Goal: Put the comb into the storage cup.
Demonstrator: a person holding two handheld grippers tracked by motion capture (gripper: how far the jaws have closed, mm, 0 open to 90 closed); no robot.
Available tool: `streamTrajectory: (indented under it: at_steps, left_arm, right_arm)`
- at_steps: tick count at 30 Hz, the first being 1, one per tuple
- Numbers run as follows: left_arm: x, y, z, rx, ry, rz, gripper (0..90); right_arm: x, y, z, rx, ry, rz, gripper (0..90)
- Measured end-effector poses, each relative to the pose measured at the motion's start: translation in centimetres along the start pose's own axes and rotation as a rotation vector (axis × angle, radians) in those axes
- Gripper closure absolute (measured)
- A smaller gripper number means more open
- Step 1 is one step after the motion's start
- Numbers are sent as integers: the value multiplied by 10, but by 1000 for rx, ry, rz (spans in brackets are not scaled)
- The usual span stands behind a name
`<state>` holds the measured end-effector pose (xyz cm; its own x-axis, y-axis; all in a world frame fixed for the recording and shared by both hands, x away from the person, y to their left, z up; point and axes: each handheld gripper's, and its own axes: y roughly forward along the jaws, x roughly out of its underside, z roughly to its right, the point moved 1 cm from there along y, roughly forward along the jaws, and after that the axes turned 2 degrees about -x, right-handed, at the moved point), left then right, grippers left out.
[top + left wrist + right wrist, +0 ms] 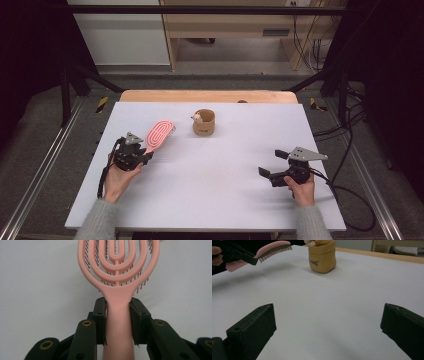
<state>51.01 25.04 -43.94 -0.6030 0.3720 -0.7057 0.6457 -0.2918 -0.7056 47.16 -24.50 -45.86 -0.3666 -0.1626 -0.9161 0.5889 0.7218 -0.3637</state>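
The left gripper (145, 152) had its fingers (100, 320) closed on the handle of the pink brush (159, 134), one pad pressed to each side of the handle; the brush head reached up and away from the hand, toward the far side of the table (215, 200). In the right gripper view the brush (274, 247) hung clear of the table with its bristles pointing down, a faint shadow beneath it; in the left gripper view the brush (117, 277) showed its looped pink ribs from the back, dark bristles behind them.

The right gripper (272, 164) sat at the right side of the table, well apart from the brush; its fingers (254, 330) stood wide open with nothing between them, just bare table.

A small tan pouch (204, 123) stood upright near the far middle of the table, just to the right of the brush head but not touching it; something pale poked out at its rim, too small to tell what; the pouch (322, 256) bore a small dark print on its side.
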Motion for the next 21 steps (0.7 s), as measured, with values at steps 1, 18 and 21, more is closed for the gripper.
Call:
streamTrajectory:
  at_steps: [1,18,21]
  left_arm:
    - [0,-1,1,3,-3,6,693]
    - [-3,-16,10,11,-12,78,693]
    - [-4,-18,13,11,-9,89,693]
  right_arm:
    - [0,0,0,-1,2,0,3]
    - [-5,2,-4,4,2,11,3]
    - [-8,2,-7,-2,1,17,3]
